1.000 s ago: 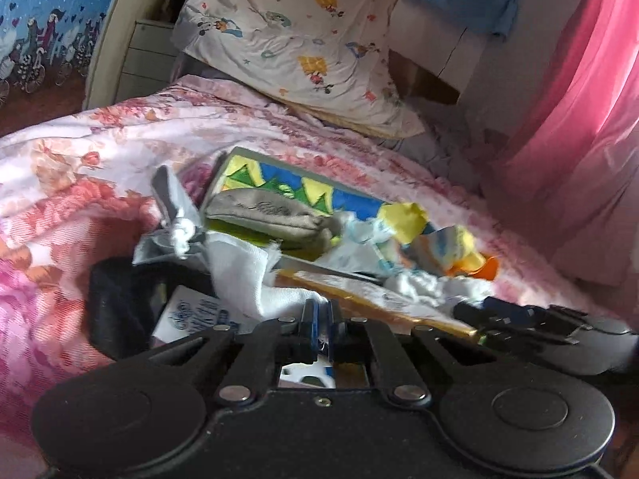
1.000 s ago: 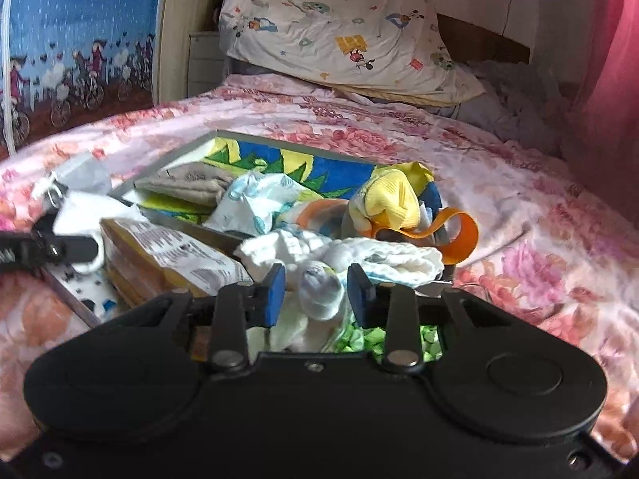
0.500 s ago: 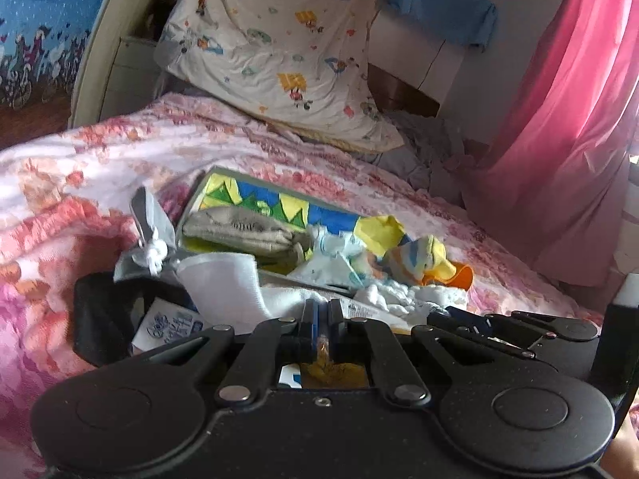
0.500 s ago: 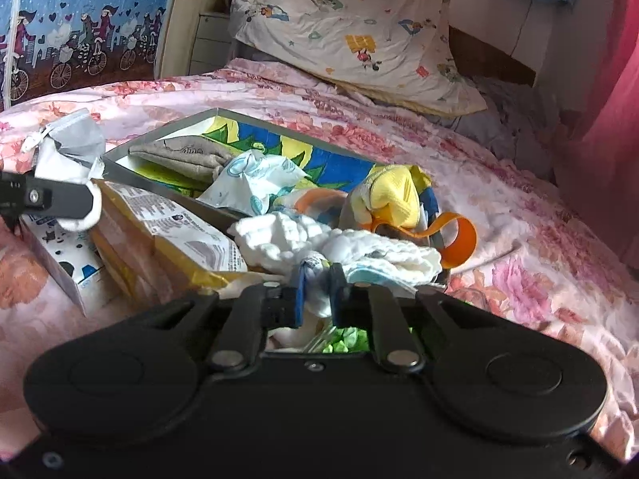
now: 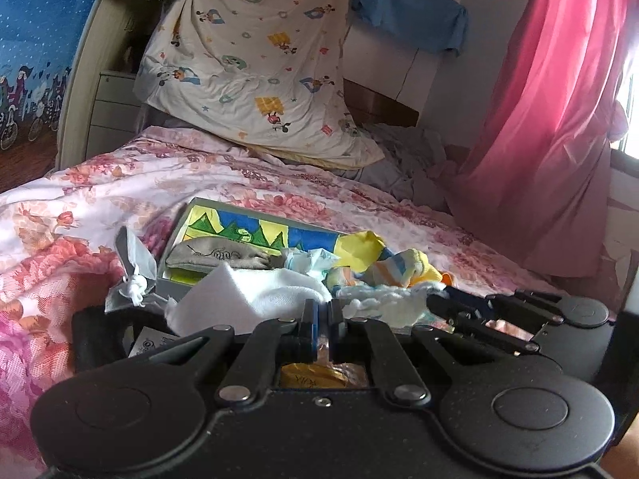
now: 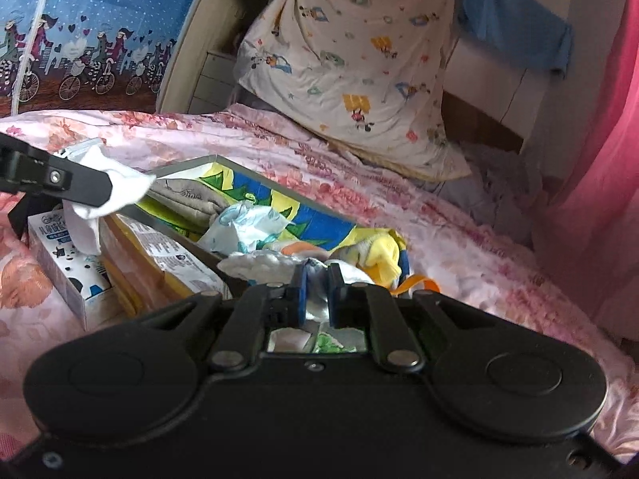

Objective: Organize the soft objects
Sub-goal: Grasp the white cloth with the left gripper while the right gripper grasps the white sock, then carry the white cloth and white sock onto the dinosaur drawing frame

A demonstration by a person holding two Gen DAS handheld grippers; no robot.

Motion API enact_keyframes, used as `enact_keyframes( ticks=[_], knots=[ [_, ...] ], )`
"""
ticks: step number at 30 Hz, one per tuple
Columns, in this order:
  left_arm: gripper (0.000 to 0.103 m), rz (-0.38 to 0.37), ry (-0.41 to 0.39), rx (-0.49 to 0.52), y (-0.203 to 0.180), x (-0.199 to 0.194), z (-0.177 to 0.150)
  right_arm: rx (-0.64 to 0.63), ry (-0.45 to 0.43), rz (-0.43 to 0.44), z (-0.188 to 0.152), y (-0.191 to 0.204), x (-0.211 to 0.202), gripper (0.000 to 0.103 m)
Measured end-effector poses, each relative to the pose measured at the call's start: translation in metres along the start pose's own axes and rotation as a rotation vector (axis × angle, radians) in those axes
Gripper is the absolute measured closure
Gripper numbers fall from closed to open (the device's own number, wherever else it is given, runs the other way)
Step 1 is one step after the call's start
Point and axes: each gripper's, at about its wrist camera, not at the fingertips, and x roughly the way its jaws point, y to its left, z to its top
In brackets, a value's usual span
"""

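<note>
A shallow box with a colourful lining [image 5: 239, 231] [image 6: 319, 223] lies on the flowered bedspread. It holds a grey cloth [image 5: 215, 255], a pale blue printed cloth [image 6: 247, 227] and a yellow sock [image 6: 379, 251]. My left gripper [image 5: 322, 307] is shut on a plain white cloth [image 5: 255, 295], and the right wrist view shows this cloth [image 6: 120, 195] hanging from the left gripper [image 6: 108, 185] above the box's left edge. My right gripper [image 6: 317, 275] is shut on a white fluffy cloth [image 6: 259, 263] at the box's near edge, and it [image 5: 435, 299] also shows at the right of the left wrist view.
A white milk carton [image 6: 68, 263] and a yellow packet [image 6: 159, 255] lie against the box's left side. A grey face mask [image 5: 131, 271] and a black object [image 5: 96, 335] sit further left. A cartoon pillow [image 5: 255, 60] leans at the bedhead. A pink curtain [image 5: 559, 119] hangs on the right.
The right gripper's jaws closed on the white fluffy cloth. The left gripper rose a little with the white cloth, which now hangs higher over the box's left edge.
</note>
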Motion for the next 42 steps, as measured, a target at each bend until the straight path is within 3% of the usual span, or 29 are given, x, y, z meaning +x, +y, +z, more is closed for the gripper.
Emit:
enact_keyframes(
  ticks=[9, 14, 23, 31, 42],
  knots=[
    [0.100, -0.013, -0.021, -0.013, 0.002, -0.004, 0.008, -0.054, -0.110, -0.014, 0.011, 0.006, -0.023, 0.100],
    [0.100, -0.058, -0.046, 0.012, -0.003, 0.007, 0.034, -0.058, -0.162, 0.012, 0.026, 0.008, -0.032, 0.100],
    [0.100, -0.063, -0.100, 0.073, -0.002, 0.055, 0.086, -0.057, -0.214, 0.027, 0.065, -0.011, 0.006, 0.100],
    [0.099, 0.002, -0.072, 0.147, 0.011, 0.121, 0.102, 0.110, -0.143, 0.086, 0.084, -0.043, 0.077, 0.100],
    [0.099, 0.002, 0.051, 0.036, 0.024, 0.170, 0.078, 0.230, 0.036, 0.146, 0.054, -0.045, 0.147, 0.099]
  ],
)
